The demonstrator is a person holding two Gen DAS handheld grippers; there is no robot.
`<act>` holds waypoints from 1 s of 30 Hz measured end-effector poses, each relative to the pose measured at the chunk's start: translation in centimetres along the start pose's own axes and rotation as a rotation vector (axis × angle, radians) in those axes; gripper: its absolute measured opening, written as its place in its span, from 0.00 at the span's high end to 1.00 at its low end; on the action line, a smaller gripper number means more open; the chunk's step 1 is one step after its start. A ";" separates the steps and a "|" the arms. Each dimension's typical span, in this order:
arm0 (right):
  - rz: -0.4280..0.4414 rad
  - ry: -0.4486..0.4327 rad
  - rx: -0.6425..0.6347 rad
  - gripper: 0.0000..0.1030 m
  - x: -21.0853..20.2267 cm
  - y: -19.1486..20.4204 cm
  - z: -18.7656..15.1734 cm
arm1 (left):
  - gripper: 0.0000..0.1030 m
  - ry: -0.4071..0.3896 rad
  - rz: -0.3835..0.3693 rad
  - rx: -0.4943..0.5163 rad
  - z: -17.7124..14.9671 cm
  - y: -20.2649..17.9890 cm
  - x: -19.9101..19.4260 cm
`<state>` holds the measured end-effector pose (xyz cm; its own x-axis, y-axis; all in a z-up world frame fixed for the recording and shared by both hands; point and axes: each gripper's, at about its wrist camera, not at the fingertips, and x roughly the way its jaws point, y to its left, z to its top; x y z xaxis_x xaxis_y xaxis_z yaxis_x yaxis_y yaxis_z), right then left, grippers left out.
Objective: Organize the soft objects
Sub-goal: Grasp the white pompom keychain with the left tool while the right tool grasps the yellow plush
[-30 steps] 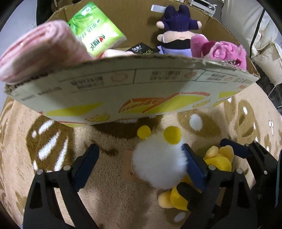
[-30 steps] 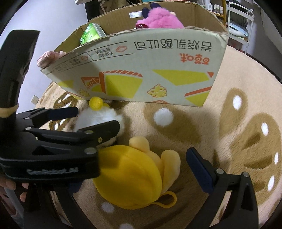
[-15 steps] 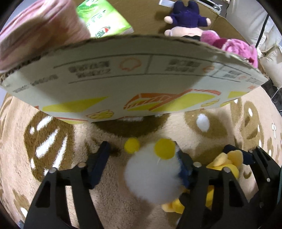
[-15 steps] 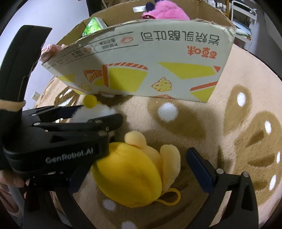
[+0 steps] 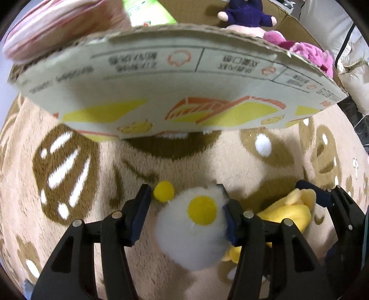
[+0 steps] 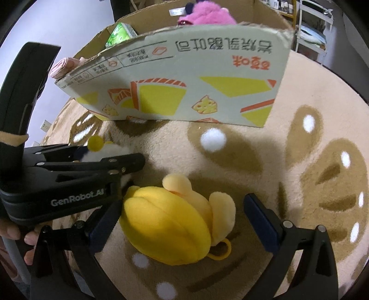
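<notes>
A white fluffy plush with yellow pom-poms [image 5: 193, 228] sits between the fingers of my left gripper [image 5: 186, 207], which has closed in on it; the right finger presses its side, the left finger stands a little off. The plush also shows in the right wrist view [image 6: 103, 150] behind the left gripper's body [image 6: 76, 182]. A yellow plush [image 6: 170, 223] lies on the rug between the open fingers of my right gripper [image 6: 182, 221], untouched. It also shows in the left wrist view [image 5: 288, 212]. The cardboard box [image 5: 184, 80] stands just ahead.
The box [image 6: 184, 78] holds a pink rolled cloth [image 5: 57, 25], a green tissue pack [image 5: 147, 13], a purple doll [image 5: 244, 13] and a pink plush [image 5: 306, 53]. A beige rug with brown and white patches [image 6: 299, 161] covers the floor. A white cushion [image 5: 346, 41] lies at the far right.
My left gripper's fingers have closed in from wide open onto the white plush and moved closer to the box. My right gripper has stayed open around the yellow plush.
</notes>
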<state>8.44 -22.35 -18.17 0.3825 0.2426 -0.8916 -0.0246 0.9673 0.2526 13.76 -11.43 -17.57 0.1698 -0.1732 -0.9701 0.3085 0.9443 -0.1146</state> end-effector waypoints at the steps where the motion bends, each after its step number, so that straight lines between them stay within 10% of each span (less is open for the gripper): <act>1: -0.007 -0.001 -0.002 0.00 -0.1 0.0 0.0 | 0.46 0.007 -0.005 -0.007 -0.2 -0.1 -0.1; 14: 0.000 0.037 0.002 0.00 -1.1 -0.4 -0.9 | 0.49 0.067 -0.058 -0.109 -4.5 3.3 -1.3; 30: -0.029 0.019 -0.085 0.00 -2.3 0.5 -1.1 | 0.26 0.110 -0.158 -0.134 -3.6 5.7 -4.9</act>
<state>6.51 -22.30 -16.43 0.3664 0.2146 -0.9054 -0.0923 0.9766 0.1941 11.36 -4.17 -14.28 0.0244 -0.2971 -0.9545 0.1952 0.9379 -0.2869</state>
